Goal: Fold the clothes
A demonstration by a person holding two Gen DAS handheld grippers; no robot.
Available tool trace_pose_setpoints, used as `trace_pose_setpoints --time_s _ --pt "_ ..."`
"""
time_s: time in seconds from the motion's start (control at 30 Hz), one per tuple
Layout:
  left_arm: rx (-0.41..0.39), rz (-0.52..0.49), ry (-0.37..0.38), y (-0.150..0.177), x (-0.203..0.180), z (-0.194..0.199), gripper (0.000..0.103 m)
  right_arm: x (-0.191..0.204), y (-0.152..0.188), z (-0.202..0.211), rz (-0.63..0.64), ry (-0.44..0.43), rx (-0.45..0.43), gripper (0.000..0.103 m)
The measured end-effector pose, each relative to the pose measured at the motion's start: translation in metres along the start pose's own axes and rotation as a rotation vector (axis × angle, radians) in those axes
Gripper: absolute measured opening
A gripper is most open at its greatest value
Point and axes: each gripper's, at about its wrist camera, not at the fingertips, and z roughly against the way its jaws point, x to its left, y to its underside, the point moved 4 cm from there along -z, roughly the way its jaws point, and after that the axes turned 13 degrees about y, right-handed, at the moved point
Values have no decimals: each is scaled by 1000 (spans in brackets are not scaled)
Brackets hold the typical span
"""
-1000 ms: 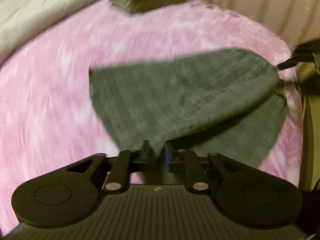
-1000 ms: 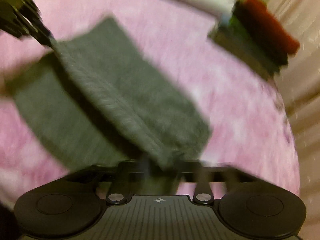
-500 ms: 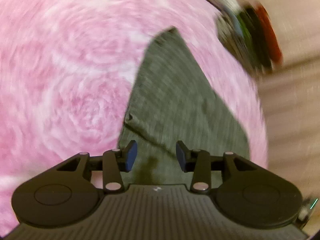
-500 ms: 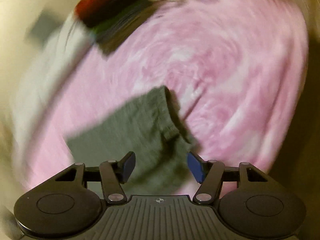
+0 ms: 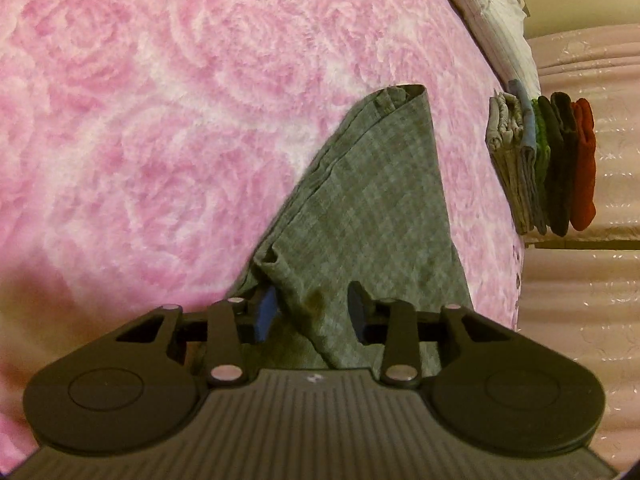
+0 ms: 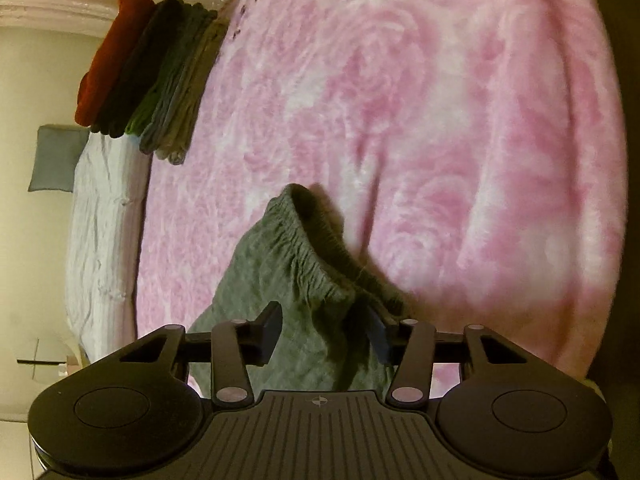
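A grey garment (image 5: 380, 216) lies folded on the pink fluffy blanket (image 5: 160, 120), its near end running under my left gripper (image 5: 312, 312). That gripper is open, with the cloth lying loose between its blue-padded fingers (image 5: 266, 312). In the right wrist view the grey garment (image 6: 280, 264) shows its gathered elastic waistband. My right gripper (image 6: 325, 334) is open over that end, and the fabric bunches between its spread fingers. The part of the garment beneath each gripper body is hidden.
A stack of folded clothes (image 5: 540, 164) in beige, blue, green, dark and red sits at the blanket's edge, and shows in the right view as the stack (image 6: 148, 76). A white crumpled sheet (image 6: 104, 220) borders the pink blanket (image 6: 460, 120). A pale curtain (image 5: 580, 320) hangs beyond the bed.
A second ago both grippers were shut on the grey garment and held it up. Both have opened since, and the garment now rests folded on the blanket. Both views have swung round.
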Motion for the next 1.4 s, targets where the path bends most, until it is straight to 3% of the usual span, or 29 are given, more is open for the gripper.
trace_pose_setpoints --time_s 0.03,0.07,0.13,0.33,0.53,1.17,1.4 --pt "-4 -6 0 0 -1 1 2 1 -1 -1 11 2 5 17" --pt "-9 -12 0 0 -1 2 1 1 -1 -1 24 14 0 8" --pt "-29 -55 6 2 -7 12 1 4 -4 6 63 28 -33 6" --pt "-37 -207 5 26 -18 49 1 -2 -4 30 120 15 -25 6" --pt "-26 -273 -45 49 -10 61 1 -13 6 32 144 36 5 6" --pt "-46 -281 -34 66 -7 76 1 -19 7 40 137 46 -8 6" --pt "-7 -226 -106 75 18 56 2 -30 11 20 106 111 12 6"
